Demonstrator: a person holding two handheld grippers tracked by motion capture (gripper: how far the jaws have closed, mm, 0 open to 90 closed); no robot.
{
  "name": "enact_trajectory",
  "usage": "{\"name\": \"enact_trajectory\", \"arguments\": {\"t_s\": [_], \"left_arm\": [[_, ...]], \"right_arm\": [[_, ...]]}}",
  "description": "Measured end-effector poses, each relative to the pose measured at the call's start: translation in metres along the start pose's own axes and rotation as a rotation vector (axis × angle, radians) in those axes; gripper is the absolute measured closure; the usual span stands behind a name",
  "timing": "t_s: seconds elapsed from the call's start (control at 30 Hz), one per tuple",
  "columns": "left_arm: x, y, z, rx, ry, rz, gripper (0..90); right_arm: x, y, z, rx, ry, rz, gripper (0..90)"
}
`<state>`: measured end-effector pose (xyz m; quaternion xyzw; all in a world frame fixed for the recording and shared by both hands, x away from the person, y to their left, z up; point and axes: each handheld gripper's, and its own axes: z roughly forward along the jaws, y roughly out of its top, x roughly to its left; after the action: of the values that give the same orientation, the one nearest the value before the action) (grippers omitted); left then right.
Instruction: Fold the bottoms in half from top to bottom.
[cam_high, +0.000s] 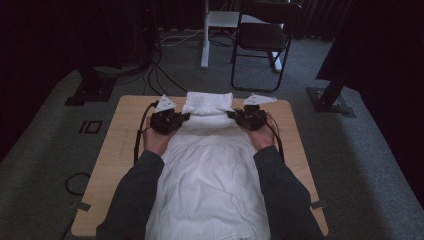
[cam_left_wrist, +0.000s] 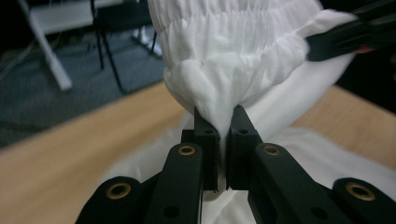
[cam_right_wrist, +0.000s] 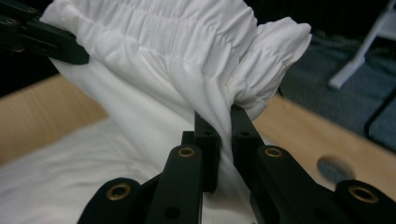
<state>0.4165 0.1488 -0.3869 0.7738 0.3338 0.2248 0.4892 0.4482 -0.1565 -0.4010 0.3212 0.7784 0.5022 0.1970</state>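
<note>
Dim room, dark curtains along the back and sides. Grey carpet floor (cam_high: 350, 150) with black cables (cam_high: 160, 75) trailing. A black folding chair (cam_high: 262, 40) stands beyond the light wooden worktop (cam_high: 125, 125), beside a white table leg (cam_high: 205, 35).

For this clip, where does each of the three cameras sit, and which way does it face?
High view: above the person's side, looking forward and down on the wooden table; forearms, left hand-held gripper and right hand-held gripper show.
Left gripper view: rides the left hand-held gripper, looking along its jaws, clamped on the white garment.
Right gripper view: rides the right hand-held gripper, jaws clamped on the garment's other side.
Shared: both gripper views show the gathered waistband and the opposite gripper's jaws.
</note>
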Motion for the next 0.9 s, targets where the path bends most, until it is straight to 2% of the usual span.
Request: {"name": "enact_trajectory", "arguments": {"t_s": [0.07, 0.1, 0.17, 0.27, 0.4, 0.5, 0.6, 0.63, 0.67, 0.7, 0.8, 0.83, 0.9], "left_arm": [[-0.008, 0.006, -0.014, -0.013, -0.010, 0.022, 86.1], [-0.012, 0.006, -0.018, -0.002, -0.014, 0.030, 86.1], [-0.021, 0.000, -0.024, 0.019, -0.026, 0.049, 85.9], [-0.031, -0.019, -0.030, 0.048, -0.060, 0.060, 85.7], [-0.042, -0.051, -0.035, 0.094, -0.093, 0.061, 85.5], [-0.051, -0.083, -0.031, 0.165, -0.114, 0.046, 85.4], [-0.059, -0.121, -0.022, 0.250, -0.148, 0.005, 85.1], [-0.062, -0.136, -0.019, 0.274, -0.165, -0.019, 85.1], [-0.063, -0.145, -0.016, 0.288, -0.176, -0.035, 85.0], [-0.065, -0.157, -0.011, 0.321, -0.174, -0.039, 84.9], [-0.067, -0.173, 0.001, 0.367, -0.170, -0.044, 84.8], [-0.067, -0.175, 0.004, 0.367, -0.165, -0.035, 84.7], [-0.065, -0.173, 0.008, 0.368, -0.153, -0.024, 84.6]], "right_arm": [[0.004, 0.009, -0.015, -0.029, 0.020, -0.011, 84.6], [0.008, 0.010, -0.021, -0.033, 0.028, -0.011, 84.6], [0.016, 0.007, -0.027, -0.013, 0.029, -0.041, 84.6], [0.028, -0.012, -0.035, 0.007, 0.046, -0.059, 84.6], [0.044, -0.047, -0.039, 0.040, 0.093, -0.022, 84.6], [0.063, -0.079, -0.036, 0.101, 0.093, -0.030, 84.5], [0.079, -0.116, -0.027, 0.189, 0.095, -0.034, 84.3], [0.081, -0.124, -0.025, 0.210, 0.102, -0.029, 84.2], [0.084, -0.137, -0.021, 0.241, 0.112, -0.019, 84.2], [0.085, -0.143, -0.019, 0.260, 0.114, -0.016, 84.1], [0.086, -0.161, -0.009, 0.311, 0.122, 0.005, 84.1], [0.086, -0.164, -0.006, 0.323, 0.114, -0.001, 84.0], [0.082, -0.168, 0.002, 0.333, 0.110, 0.018, 84.0]]}}
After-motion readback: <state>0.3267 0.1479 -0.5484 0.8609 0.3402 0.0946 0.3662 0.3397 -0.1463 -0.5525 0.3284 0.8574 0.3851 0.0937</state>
